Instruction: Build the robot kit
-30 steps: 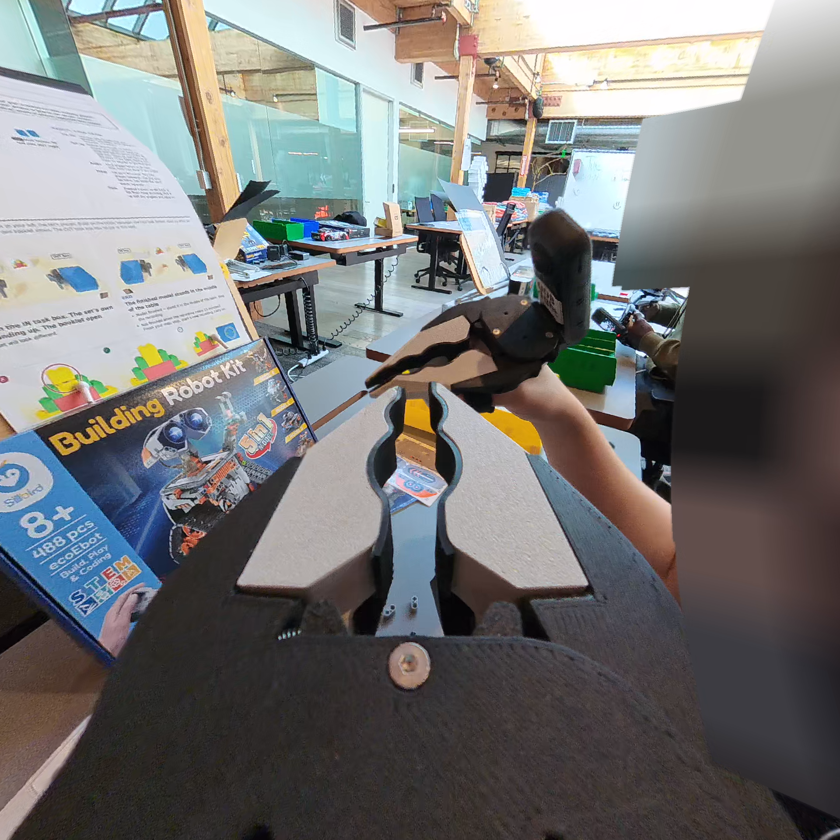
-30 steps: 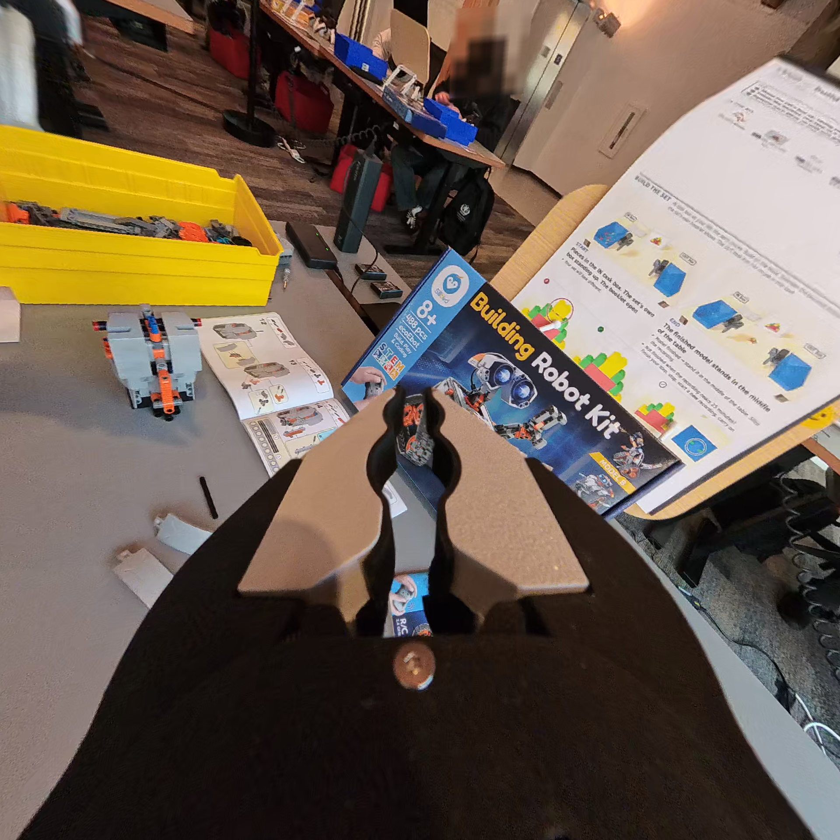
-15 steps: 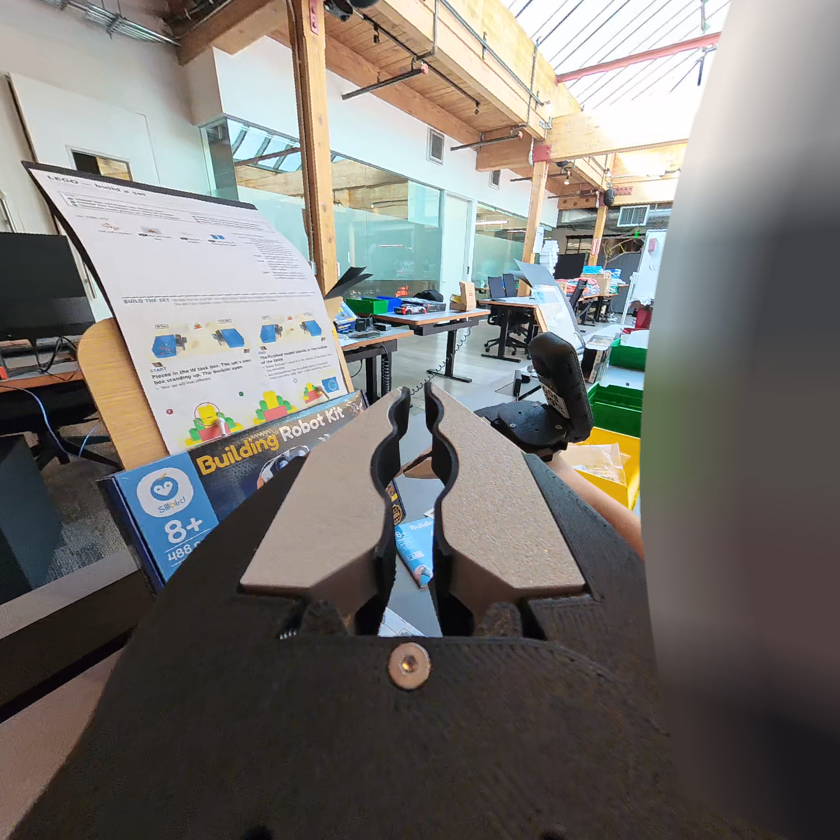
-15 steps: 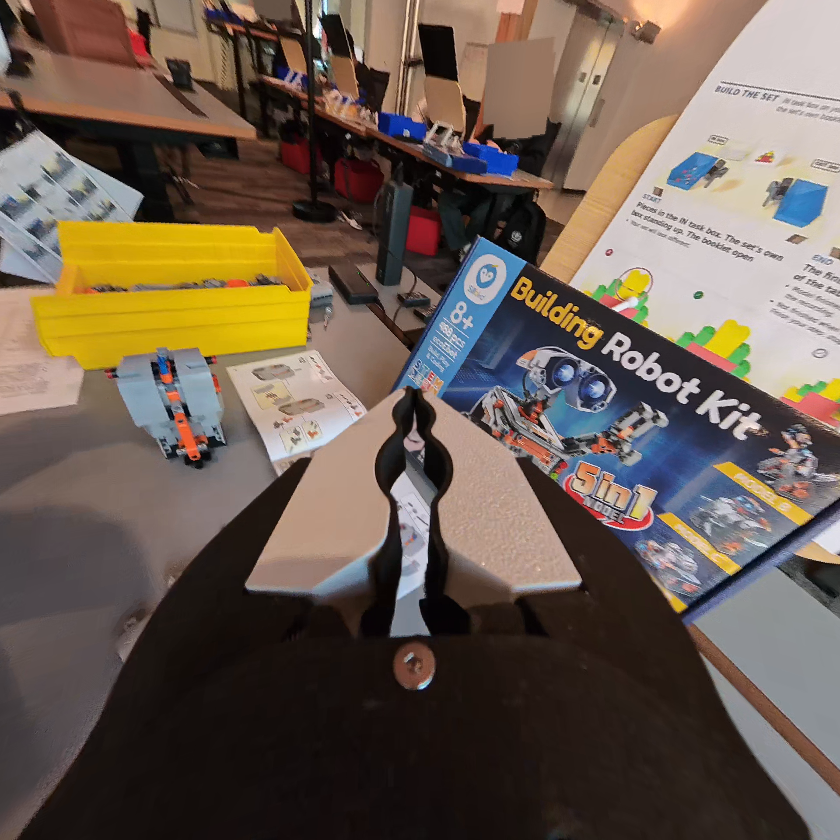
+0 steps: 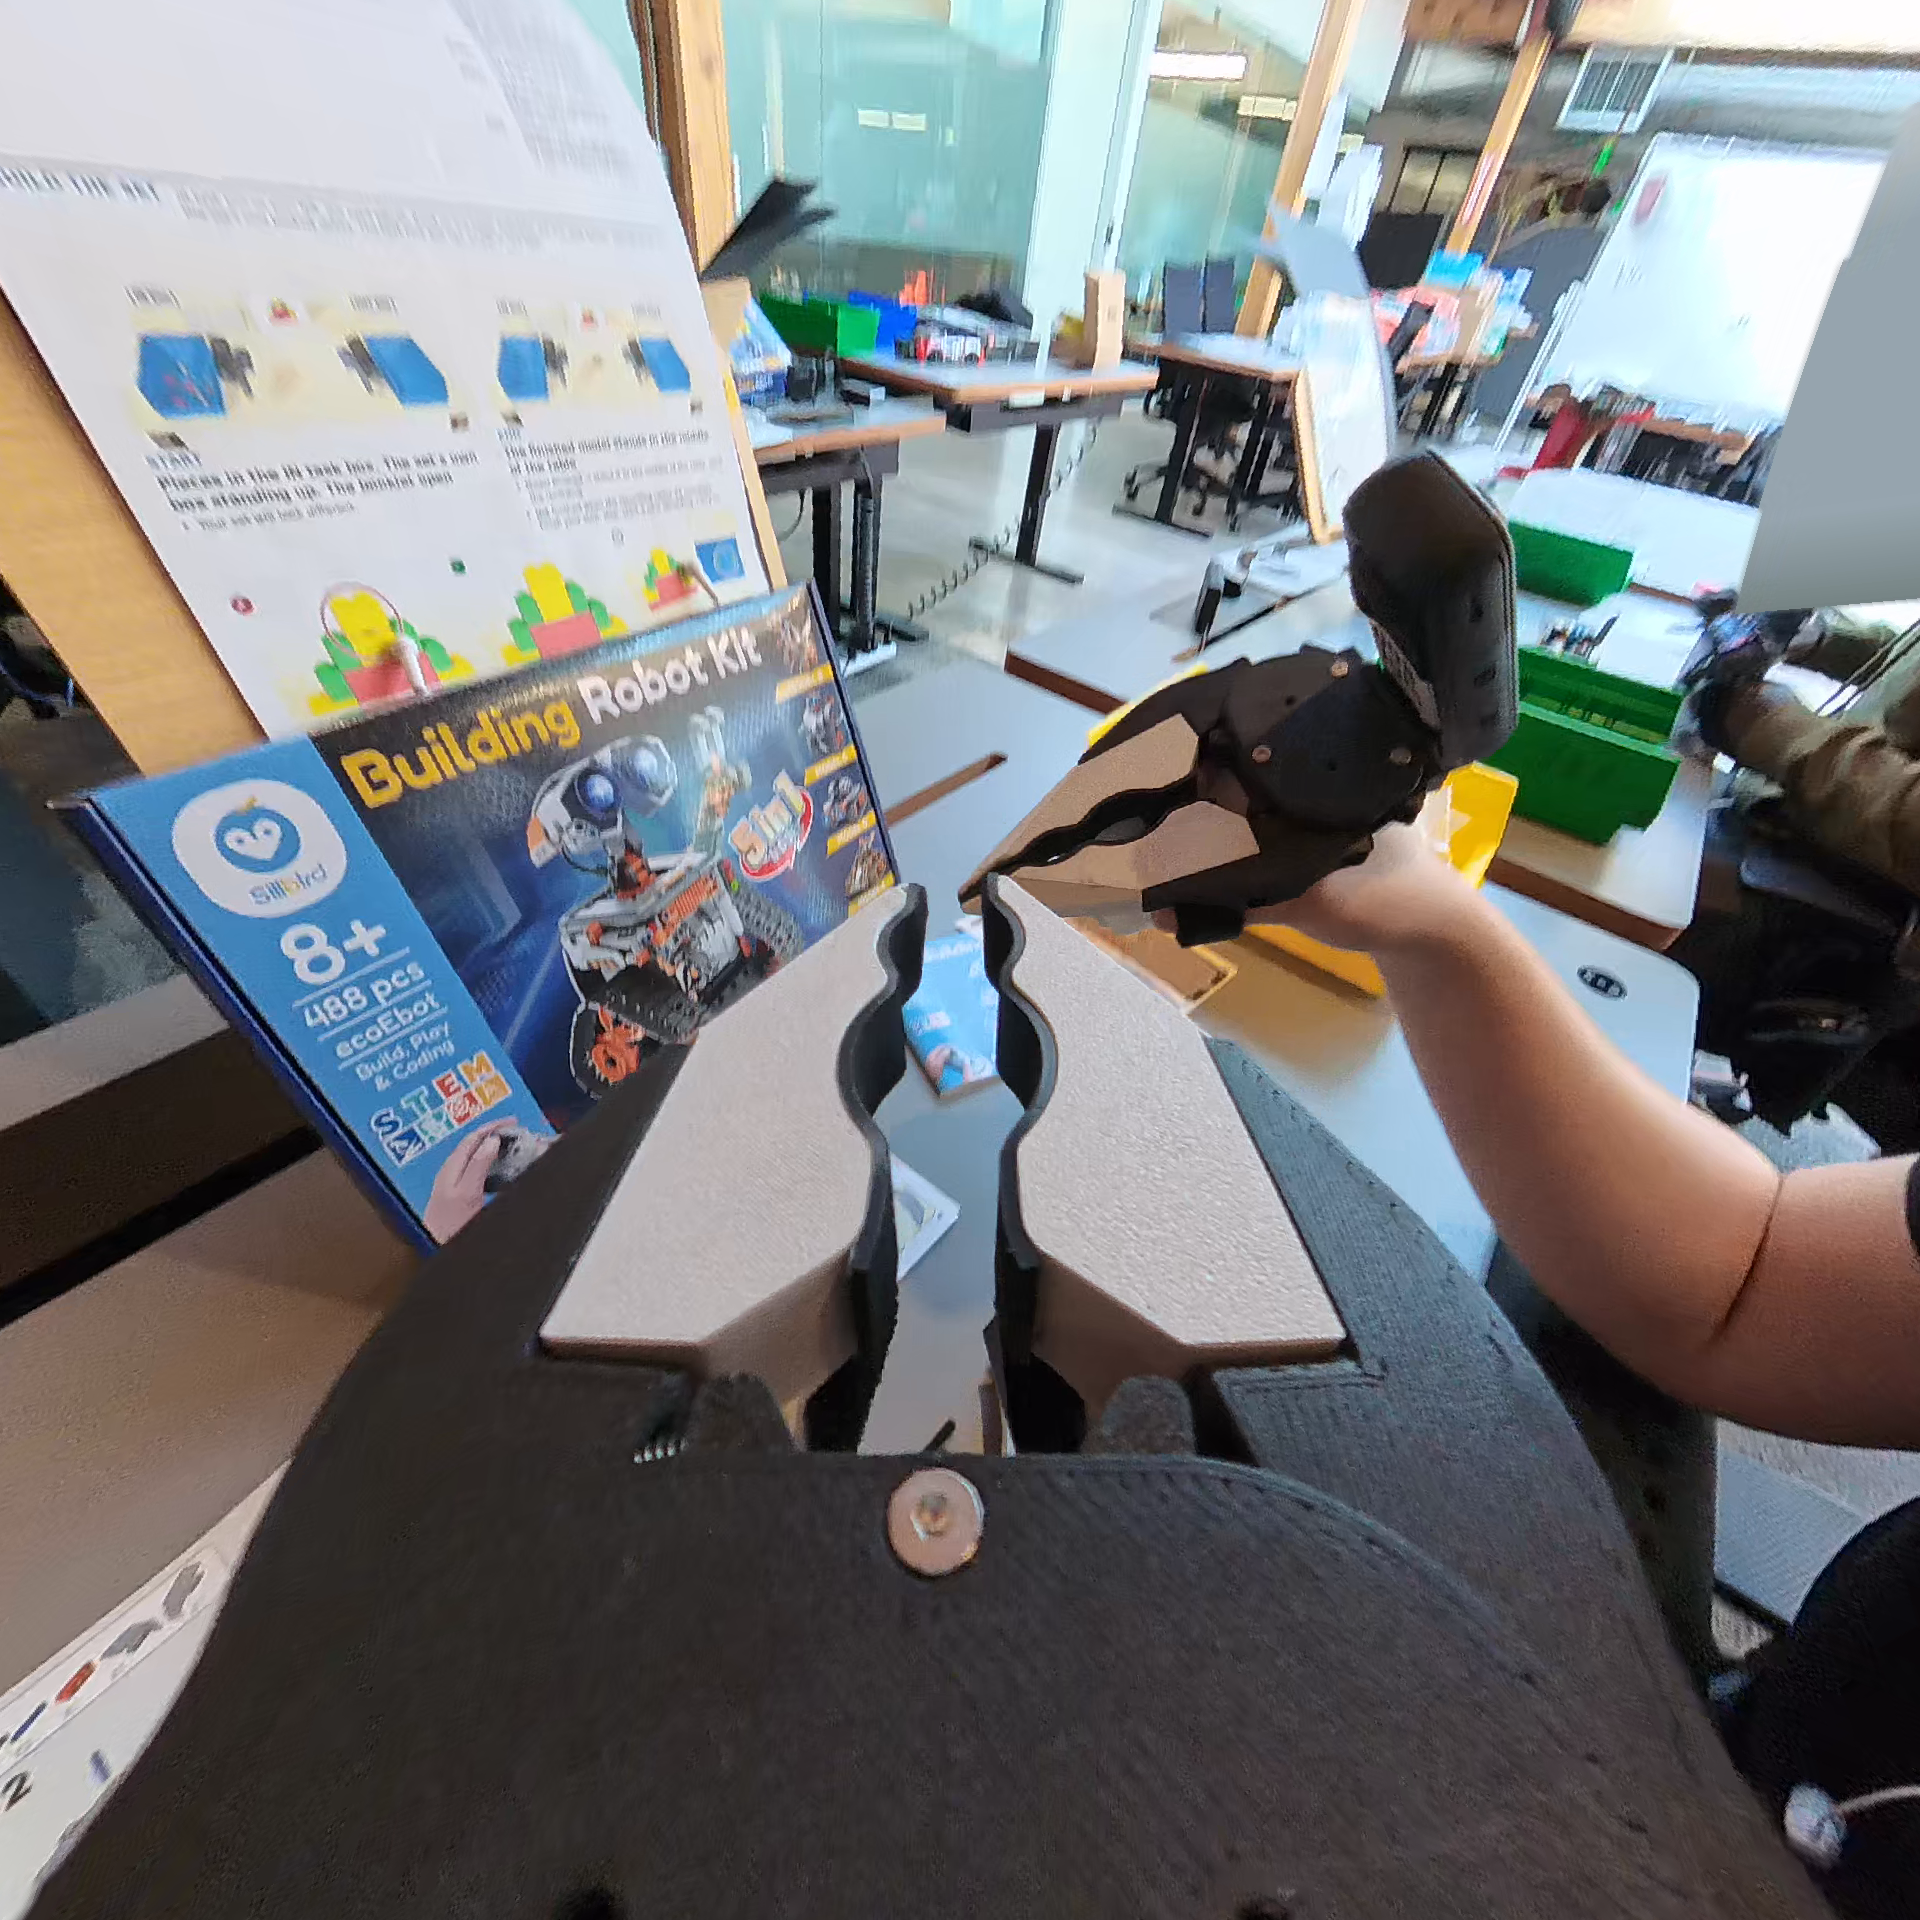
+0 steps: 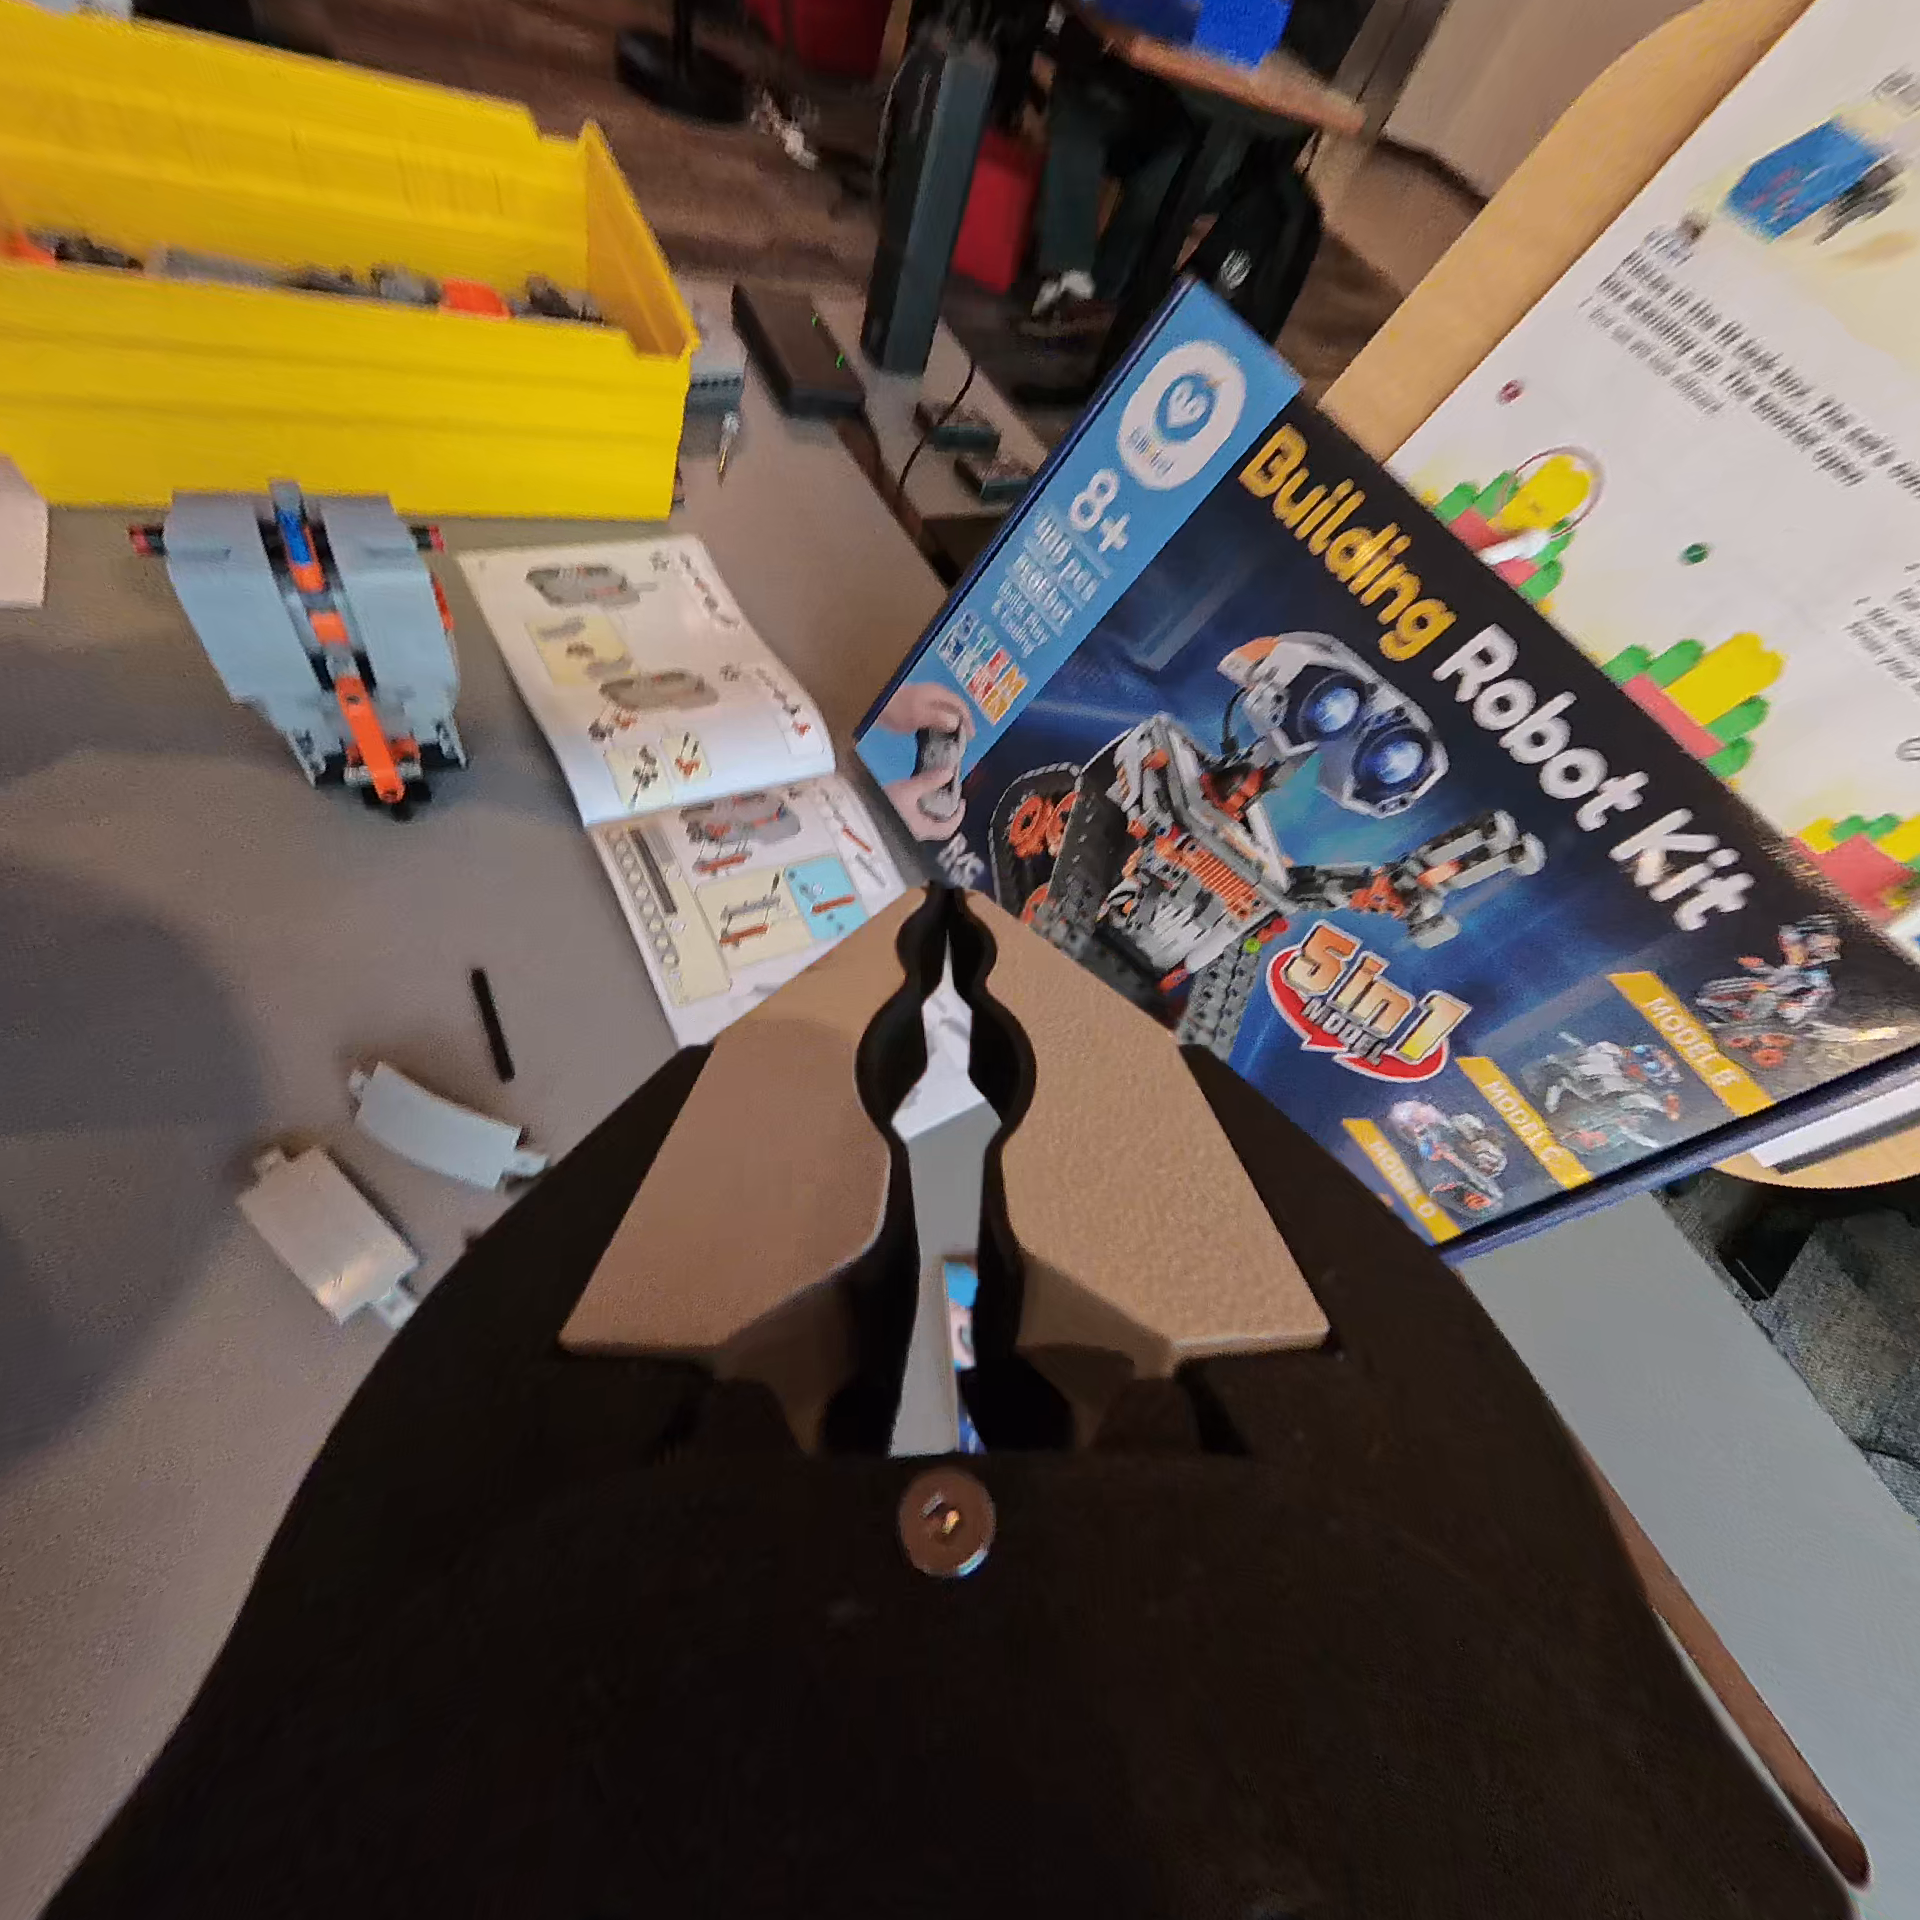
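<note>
My left gripper (image 5: 951,904) hangs above the grey table (image 5: 1340,1049), its jaws a narrow gap apart and empty. Just beyond its tips is my right gripper (image 5: 971,891), held by a hand, with its tips nearly touching the left one's. In the right wrist view my right gripper (image 6: 945,899) is shut with its tips together and empty. It is above an open instruction booklet (image 6: 686,748). A blue robot kit box (image 5: 499,935) stands upright on the left; in the right wrist view the box (image 6: 1351,831) is on the right.
A printed sheet on a wooden board (image 6: 1714,416) stands behind the box. A grey and orange model (image 6: 312,644), a yellow bin of parts (image 6: 312,395), two loose grey pieces (image 6: 436,1127), and a black pin (image 6: 491,1023) sit on the table. A forearm (image 5: 1558,1143) crosses on the right. My hands' fingertips stand some 15 cm from each other. It is some 25 cm from my right tips to the black pin (image 6: 491,1023).
My right gripper has gone from a narrow gap to tips together. Both views tipped up, then back down toward the table and box. My left gripper's gap is unchanged.
</note>
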Motion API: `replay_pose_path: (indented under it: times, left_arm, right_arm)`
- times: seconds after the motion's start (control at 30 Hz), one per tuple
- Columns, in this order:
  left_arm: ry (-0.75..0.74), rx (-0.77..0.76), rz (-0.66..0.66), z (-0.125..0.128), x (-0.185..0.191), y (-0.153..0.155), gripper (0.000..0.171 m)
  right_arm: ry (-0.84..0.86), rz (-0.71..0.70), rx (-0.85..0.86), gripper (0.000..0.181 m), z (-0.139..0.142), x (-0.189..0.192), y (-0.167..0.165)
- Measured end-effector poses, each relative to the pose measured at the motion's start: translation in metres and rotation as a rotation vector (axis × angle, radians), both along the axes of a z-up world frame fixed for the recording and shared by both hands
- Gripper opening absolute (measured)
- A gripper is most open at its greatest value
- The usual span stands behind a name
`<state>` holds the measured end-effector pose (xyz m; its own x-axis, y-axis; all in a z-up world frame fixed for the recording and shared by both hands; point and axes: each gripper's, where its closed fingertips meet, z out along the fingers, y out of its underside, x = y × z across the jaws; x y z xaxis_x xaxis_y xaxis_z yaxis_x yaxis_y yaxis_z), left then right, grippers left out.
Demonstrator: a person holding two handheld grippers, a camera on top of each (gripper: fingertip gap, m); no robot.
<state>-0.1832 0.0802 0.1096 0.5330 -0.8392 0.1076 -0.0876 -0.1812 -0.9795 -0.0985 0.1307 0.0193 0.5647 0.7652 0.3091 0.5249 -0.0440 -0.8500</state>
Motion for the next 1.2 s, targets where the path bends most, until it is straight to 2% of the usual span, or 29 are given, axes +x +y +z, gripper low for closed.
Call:
replay_pose_path:
  times: [0.07, 0.13, 0.2, 0.23, 0.3, 0.37, 0.47, 0.7, 0.97, 1.2]
  left_arm:
    - [0.054, -0.017, 0.002, -0.009, 0.001, 0.0, 0.009]
    - [0.155, -0.066, 0.006, -0.029, 0.001, 0.001, 0.011]
    - [0.327, -0.186, 0.01, -0.065, -0.005, 0.0, 0.009]
    - [0.435, -0.281, 0.012, -0.089, -0.01, -0.004, 0.0]
    - [0.624, -0.443, -0.016, -0.133, -0.019, -0.012, 0.0]
    - [0.698, -0.515, -0.052, -0.154, -0.014, -0.014, 0.0]
    - [0.746, -0.546, -0.117, -0.171, -0.001, -0.019, 0.0]
    - [0.857, -0.691, -0.146, -0.199, -0.013, -0.033, 0.0]
    - [0.794, -0.671, -0.083, -0.185, -0.02, -0.025, 0.004]
    - [0.807, -0.697, -0.082, -0.187, -0.026, -0.028, 0.004]
  right_arm:
    - [-0.067, 0.02, -0.055, 0.0, -0.015, 0.001, -0.004]
    - [-0.138, 0.045, -0.112, 0.0, -0.033, 0.006, -0.008]
    - [-0.198, 0.075, -0.171, 0.0, -0.05, 0.011, -0.013]
    - [-0.219, 0.078, -0.198, 0.0, -0.058, 0.015, -0.014]
    - [-0.233, 0.037, -0.296, 0.0, -0.075, 0.028, -0.011]
    - [-0.221, 0.012, -0.373, 0.0, -0.089, 0.038, -0.009]
    - [-0.248, -0.011, -0.408, 0.005, -0.105, 0.052, -0.005]
    - [-0.277, -0.043, -0.458, 0.015, -0.122, 0.064, -0.001]
    - [-0.265, 0.031, -0.483, 0.016, -0.128, 0.04, -0.007]
    - [-0.328, 0.055, -0.514, 0.017, -0.143, 0.032, -0.012]
